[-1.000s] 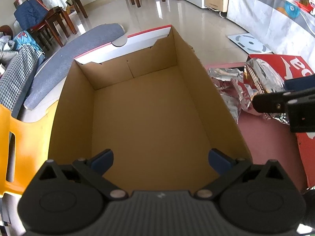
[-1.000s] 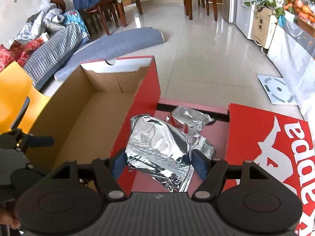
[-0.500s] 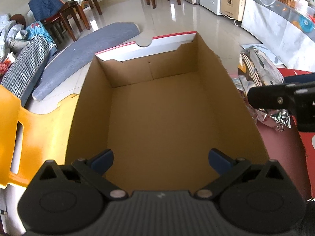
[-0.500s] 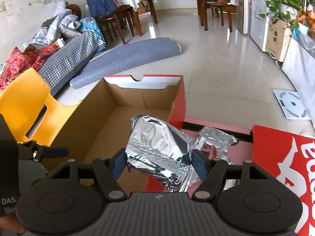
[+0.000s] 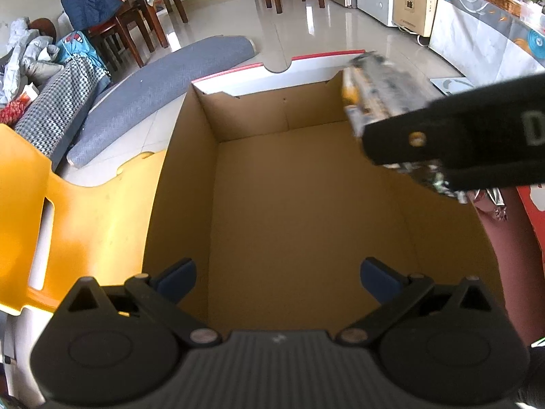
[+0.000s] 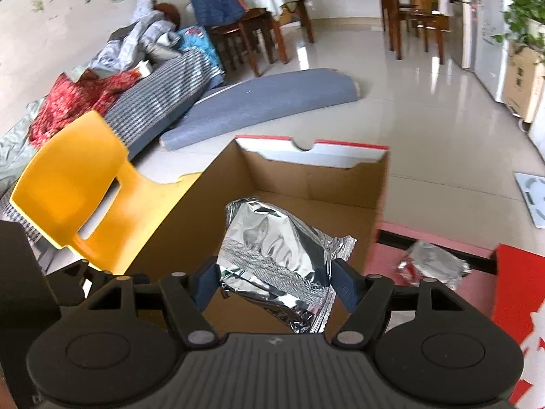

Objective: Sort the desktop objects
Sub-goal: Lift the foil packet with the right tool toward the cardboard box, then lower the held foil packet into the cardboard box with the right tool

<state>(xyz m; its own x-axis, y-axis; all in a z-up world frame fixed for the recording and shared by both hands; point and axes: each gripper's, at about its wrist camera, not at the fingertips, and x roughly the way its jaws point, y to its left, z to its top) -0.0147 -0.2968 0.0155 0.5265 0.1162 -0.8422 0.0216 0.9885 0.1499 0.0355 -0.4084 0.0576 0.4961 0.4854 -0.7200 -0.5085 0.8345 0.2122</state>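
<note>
An open cardboard box (image 5: 289,204) with a red and white outside fills the left wrist view; its inside holds nothing. My left gripper (image 5: 277,274) hangs open over the box's near end. My right gripper (image 6: 276,281) is shut on a silver foil packet (image 6: 272,248), held above the box (image 6: 316,184) near its right wall. From the left wrist view that packet (image 5: 378,85) shows blurred over the box's far right corner, with the right gripper's black finger (image 5: 442,136) in front of it. A second crumpled foil packet (image 6: 432,266) lies on the pink table right of the box.
A yellow plastic chair (image 6: 81,201) stands against the box's left side. A red printed lid (image 6: 524,296) lies at the far right of the pink table (image 6: 385,259). Beyond are a grey rolled mat (image 6: 269,102), a sofa with clothes and wooden chairs.
My right gripper has carried the foil packet up from the pink table and leftward over the box's right wall. The left gripper stayed open over the box, and its view swung a little.
</note>
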